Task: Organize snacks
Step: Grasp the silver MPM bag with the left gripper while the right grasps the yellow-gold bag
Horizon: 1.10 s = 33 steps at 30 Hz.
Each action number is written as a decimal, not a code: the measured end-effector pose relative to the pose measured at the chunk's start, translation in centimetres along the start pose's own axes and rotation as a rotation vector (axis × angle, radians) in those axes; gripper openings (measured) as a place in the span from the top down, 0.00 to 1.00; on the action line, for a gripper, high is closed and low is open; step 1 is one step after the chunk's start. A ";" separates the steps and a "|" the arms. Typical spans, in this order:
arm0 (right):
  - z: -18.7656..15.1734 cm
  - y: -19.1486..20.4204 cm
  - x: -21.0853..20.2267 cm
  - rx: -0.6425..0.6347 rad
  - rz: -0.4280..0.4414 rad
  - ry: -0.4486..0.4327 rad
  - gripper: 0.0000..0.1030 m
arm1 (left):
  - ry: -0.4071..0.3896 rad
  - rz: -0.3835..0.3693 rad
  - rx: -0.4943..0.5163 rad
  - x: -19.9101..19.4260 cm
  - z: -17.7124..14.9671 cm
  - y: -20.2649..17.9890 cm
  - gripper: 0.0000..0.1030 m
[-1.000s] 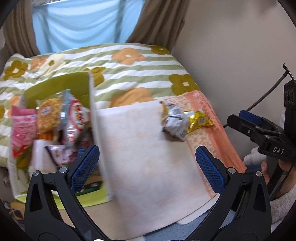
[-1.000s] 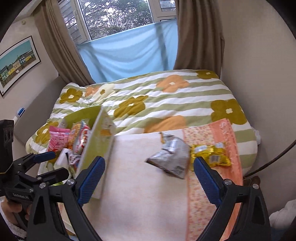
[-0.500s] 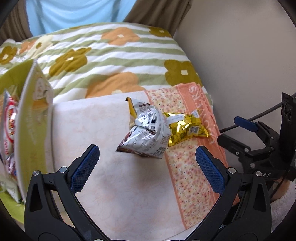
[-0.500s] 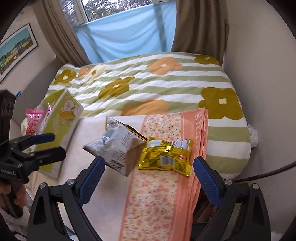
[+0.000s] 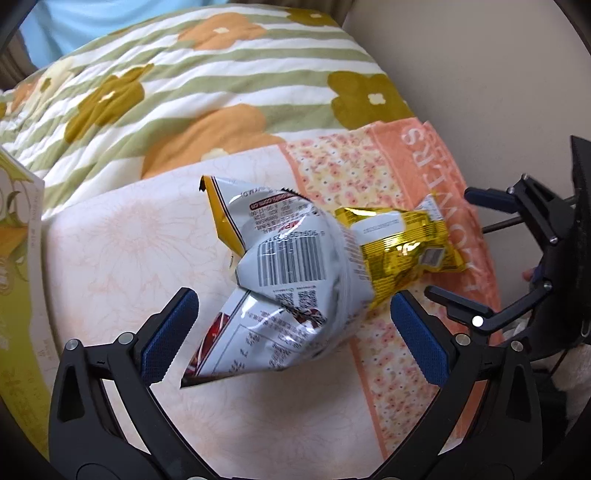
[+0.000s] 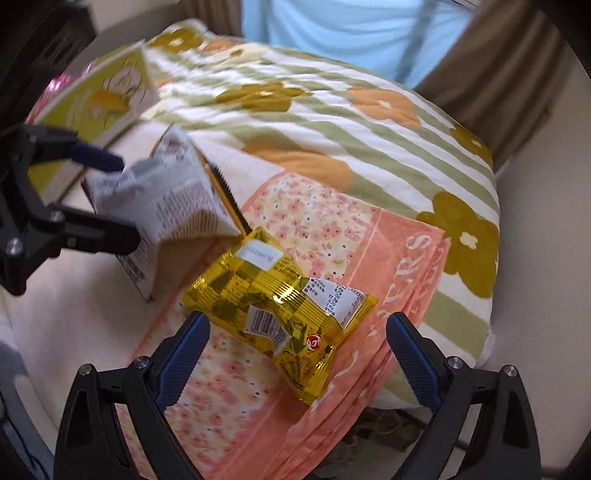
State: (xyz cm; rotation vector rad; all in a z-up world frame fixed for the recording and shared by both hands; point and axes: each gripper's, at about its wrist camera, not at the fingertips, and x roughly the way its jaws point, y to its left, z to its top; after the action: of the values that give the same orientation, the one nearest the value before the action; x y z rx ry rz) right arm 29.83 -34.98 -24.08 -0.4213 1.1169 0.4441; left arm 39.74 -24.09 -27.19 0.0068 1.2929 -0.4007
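— Where's the crumpled silver foil snack bag (image 5: pixel 291 280)?

— Between the left gripper (image 5: pixel 295 321)'s spread fingers (image 5: pixel 168 334), probably untouched. The shiny yellow packet (image 6: pixel 280 302) lies on the bed's orange towel (image 6: pixel 399 266), before the right gripper (image 6: pixel 297 347)'s parted fingers (image 6: pixel 413 363).

A bed covered by a green-striped quilt (image 5: pixel 229 74) with orange and olive flowers fills the upper frame. An orange floral towel (image 5: pixel 373 177) lettered "FLOWERS" lies across its lower right. Light-blue cloth (image 6: pixel 343 29) and brown curtains (image 6: pixel 506 81) hang along the top.
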 end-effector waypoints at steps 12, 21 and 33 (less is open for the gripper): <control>0.7 1.1 2.9 -0.331 -0.023 0.040 0.07 | 0.049 -0.032 0.013 2.6 0.5 1.0 0.19; 1.2 1.5 4.4 -0.330 0.043 0.064 0.07 | 0.031 -0.059 0.008 2.1 0.4 1.5 0.30; 1.5 1.5 4.6 -0.275 0.060 0.055 0.23 | -0.020 -0.040 -0.043 -0.3 -0.3 2.4 0.31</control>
State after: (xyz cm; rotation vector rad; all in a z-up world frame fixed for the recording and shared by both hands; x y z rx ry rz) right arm 31.91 -32.36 -27.90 -0.6447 1.1272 0.6461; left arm 40.07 -21.74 -27.54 -0.0595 1.2837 -0.4063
